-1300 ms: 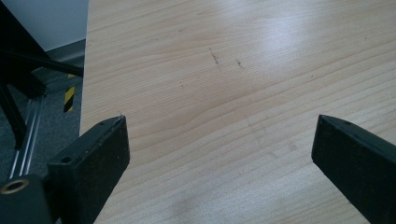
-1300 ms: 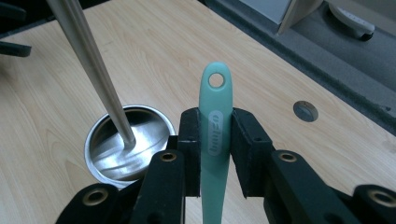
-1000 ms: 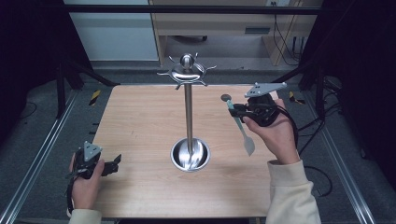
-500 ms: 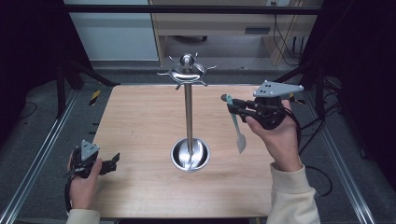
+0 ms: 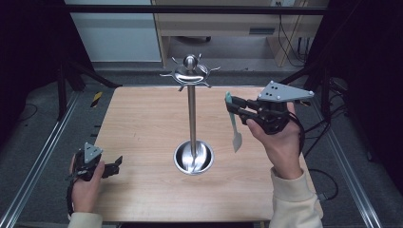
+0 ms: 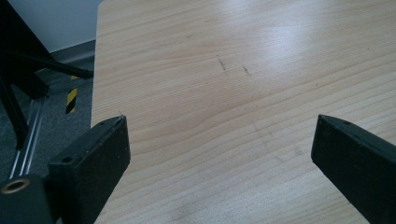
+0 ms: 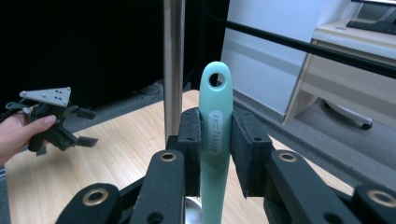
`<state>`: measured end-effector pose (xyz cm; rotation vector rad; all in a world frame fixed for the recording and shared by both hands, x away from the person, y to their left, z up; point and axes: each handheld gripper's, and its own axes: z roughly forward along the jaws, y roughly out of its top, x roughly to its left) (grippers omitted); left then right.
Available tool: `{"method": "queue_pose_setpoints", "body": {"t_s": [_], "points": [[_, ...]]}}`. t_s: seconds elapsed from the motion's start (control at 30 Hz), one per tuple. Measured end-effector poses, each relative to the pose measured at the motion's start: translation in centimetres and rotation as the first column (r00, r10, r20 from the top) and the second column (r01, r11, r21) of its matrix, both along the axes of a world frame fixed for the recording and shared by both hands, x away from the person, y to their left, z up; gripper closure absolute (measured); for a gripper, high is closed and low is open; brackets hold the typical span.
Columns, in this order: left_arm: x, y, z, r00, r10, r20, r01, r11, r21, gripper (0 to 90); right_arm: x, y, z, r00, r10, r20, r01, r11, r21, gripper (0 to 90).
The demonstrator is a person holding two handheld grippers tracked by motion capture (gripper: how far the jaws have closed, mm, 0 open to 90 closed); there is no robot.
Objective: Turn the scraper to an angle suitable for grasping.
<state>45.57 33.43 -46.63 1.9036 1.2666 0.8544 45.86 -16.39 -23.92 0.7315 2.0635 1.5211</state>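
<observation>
Two handheld grippers are working over a wooden table (image 5: 142,123). In the high view, a steel utensil stand (image 5: 192,118) is rising from the table's centre, its hook crown (image 5: 190,73) at twelve o'clock and its round base cup (image 5: 193,157) apparently holding nothing but the pole's foot. At three o'clock, the right gripper (image 5: 234,107) is holding a mint-green spatula (image 5: 234,124) by the handle, blade hanging down above the table. At eight o'clock, the left gripper (image 5: 116,165) is resting near the table edge.

In the left gripper view, the jaws are standing wide apart over bare wood, grasping nothing.

In the right gripper view, the pads (image 7: 190,140) are clamping the spatula handle (image 7: 215,135) upright, its hanging hole (image 7: 215,80) at twelve o'clock, the stand's pole (image 7: 173,65) just behind.

Judging by this, the person is carrying the spatula to the stand; next, the hole needs threading onto a hook.
</observation>
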Motion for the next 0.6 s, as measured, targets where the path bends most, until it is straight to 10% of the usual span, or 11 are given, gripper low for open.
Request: {"method": "queue_pose_setpoints", "body": {"t_s": [0.6], "points": [[0.3, -0.2, 0.0, 0.9999, -0.011, -0.005, 0.011, 0.9995, 0.029, 4.5, -1.1, 1.2, 0.6, 0.9988, 0.001, 0.049, -0.003, 0.998, 0.055, 74.5]]}}
